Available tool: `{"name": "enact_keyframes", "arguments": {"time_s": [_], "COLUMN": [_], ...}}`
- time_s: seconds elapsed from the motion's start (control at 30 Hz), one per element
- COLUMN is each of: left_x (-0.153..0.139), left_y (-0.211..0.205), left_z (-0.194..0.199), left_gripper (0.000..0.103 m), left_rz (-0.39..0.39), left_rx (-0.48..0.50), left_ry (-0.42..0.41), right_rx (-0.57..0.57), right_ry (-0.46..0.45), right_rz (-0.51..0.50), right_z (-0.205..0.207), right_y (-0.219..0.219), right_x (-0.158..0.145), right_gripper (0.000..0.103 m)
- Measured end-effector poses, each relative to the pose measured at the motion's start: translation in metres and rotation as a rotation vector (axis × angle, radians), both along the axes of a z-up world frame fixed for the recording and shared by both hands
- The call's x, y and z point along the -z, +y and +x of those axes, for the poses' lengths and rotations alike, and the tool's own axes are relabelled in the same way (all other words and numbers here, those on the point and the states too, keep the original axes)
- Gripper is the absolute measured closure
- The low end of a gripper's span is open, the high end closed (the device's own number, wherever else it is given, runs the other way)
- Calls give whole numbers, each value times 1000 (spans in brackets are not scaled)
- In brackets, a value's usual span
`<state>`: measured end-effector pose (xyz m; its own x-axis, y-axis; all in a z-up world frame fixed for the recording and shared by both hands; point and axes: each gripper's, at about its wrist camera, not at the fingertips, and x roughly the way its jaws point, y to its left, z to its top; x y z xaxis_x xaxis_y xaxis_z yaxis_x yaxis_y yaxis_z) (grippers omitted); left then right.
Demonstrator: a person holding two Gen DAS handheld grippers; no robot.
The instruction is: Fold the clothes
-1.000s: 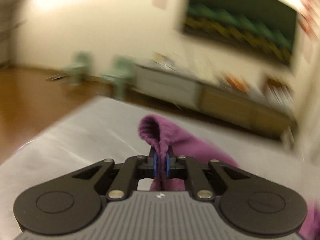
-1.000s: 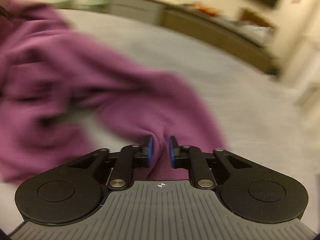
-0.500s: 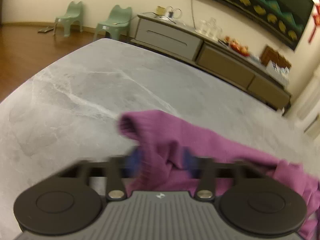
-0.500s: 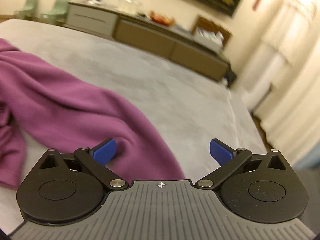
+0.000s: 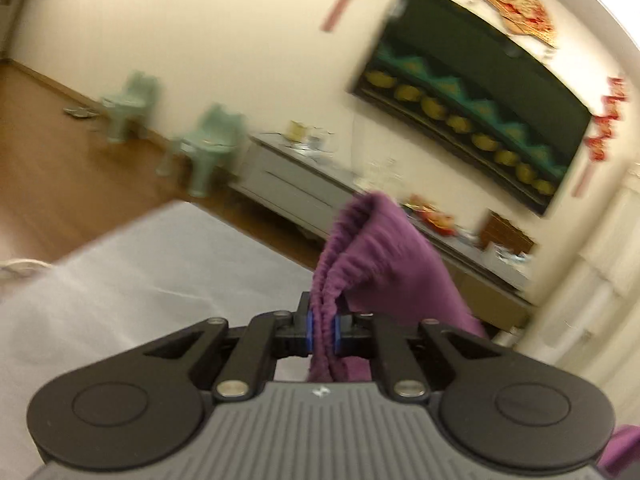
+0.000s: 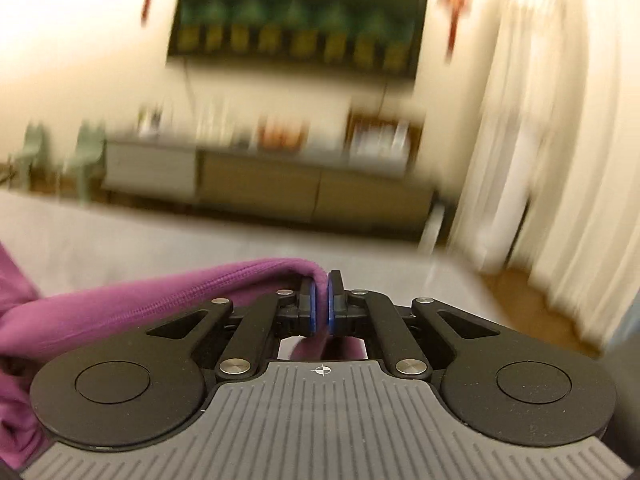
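Note:
A purple knit garment is lifted off the grey marble table. My left gripper is shut on its ribbed cuff edge, which sticks up above the blue pads. In the right wrist view the same purple garment stretches off to the left, and my right gripper is shut on a folded hem of it. More cloth hangs below the right jaws. Both views are blurred by motion.
Beyond the table stands a long low sideboard with small items on top, below a dark wall picture. Two green children's chairs stand on the wooden floor at the left. White curtains hang at the right.
Half a second ago both grippers were open over the garment lying on the table. Both have since shut on the purple cloth and lifted it, and the views have tilted up toward the wall.

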<state>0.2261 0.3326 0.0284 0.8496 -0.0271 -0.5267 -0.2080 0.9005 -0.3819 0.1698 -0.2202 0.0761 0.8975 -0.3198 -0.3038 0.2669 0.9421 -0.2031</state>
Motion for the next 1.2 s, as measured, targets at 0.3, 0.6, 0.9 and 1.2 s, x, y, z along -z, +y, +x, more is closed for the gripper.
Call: {"name": "enact_keyframes", "arguments": {"time_s": [0.3,0.6,0.9,1.2], "left_x": [45,82,7,50], "left_y": [-24,-206,-141,-63], "left_z": [-18,-68,-51,-75], "left_gripper": [34,3,101,100], "left_rz": [280,648,504,424], "left_rx": [111,668,408,348], "left_ry": [219,72,-38,100], "right_rx": [-150,-533,-378,-120], "right_ry": [247,356,353,420], "right_rz": [47,145,130,80], "right_z": [-10,-21,26,86], "right_y": [33,143,109,-33], "right_x": [53,89,86,96], "right_gripper": [49,11,11,5]}}
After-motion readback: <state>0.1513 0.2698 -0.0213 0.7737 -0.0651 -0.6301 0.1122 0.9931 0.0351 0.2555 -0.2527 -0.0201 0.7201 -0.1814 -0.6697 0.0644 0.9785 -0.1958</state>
